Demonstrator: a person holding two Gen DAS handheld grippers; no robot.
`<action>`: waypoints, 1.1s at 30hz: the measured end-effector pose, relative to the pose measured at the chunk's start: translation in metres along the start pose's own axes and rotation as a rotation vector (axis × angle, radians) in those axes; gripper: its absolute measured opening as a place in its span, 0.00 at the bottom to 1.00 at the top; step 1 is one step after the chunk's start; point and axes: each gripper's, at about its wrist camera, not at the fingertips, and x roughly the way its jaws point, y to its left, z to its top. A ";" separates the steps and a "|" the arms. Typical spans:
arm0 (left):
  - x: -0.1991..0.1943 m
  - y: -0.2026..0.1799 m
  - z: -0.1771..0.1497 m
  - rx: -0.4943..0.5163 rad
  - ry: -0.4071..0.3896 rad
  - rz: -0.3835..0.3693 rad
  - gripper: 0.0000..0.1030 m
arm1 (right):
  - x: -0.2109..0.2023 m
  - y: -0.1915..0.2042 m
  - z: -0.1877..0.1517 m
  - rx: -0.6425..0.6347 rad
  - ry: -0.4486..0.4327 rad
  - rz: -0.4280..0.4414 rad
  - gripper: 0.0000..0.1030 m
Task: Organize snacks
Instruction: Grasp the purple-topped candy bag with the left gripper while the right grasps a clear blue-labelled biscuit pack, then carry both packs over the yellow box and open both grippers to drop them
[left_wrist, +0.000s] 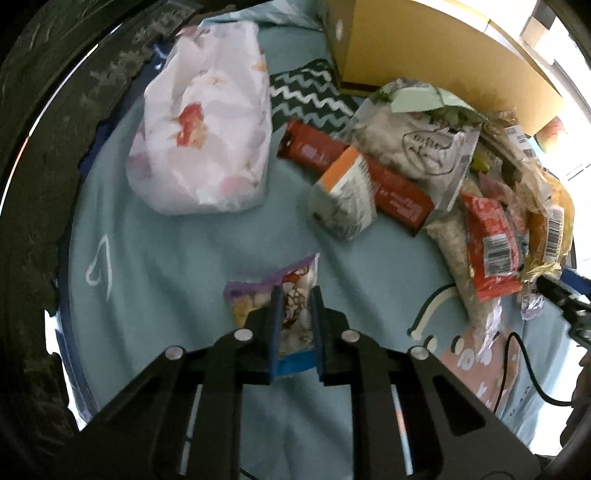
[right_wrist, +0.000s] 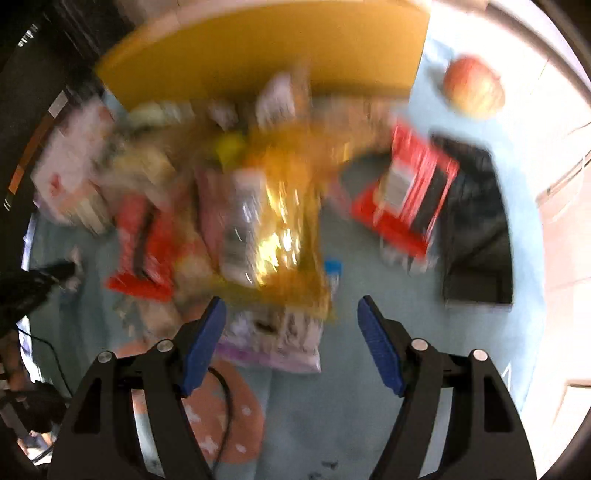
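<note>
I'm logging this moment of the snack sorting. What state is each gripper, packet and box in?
left gripper: shut on the purple-edged snack packet
purple-edged snack packet: pinched between the fingers
right gripper: open, nothing between its fingers
orange-and-white carton: tipped, leaning on the red bar
red bar: lying flat
floral bag: lying on the blue cloth

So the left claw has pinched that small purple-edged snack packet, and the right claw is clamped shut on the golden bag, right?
Not quite. The left gripper is indeed shut on the small purple-edged packet, but the right wrist view shows the right gripper open, its fingers apart above the golden bag, gripping nothing.
</note>
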 end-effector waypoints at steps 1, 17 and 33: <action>0.002 0.002 -0.001 -0.002 0.001 -0.005 0.14 | 0.008 0.000 -0.001 0.004 0.050 0.017 0.72; 0.003 0.019 -0.009 -0.056 0.001 -0.083 0.13 | -0.025 -0.030 -0.025 0.085 0.028 0.099 0.47; -0.058 0.007 -0.020 -0.062 -0.080 -0.186 0.12 | -0.080 -0.038 -0.045 0.141 -0.038 0.288 0.47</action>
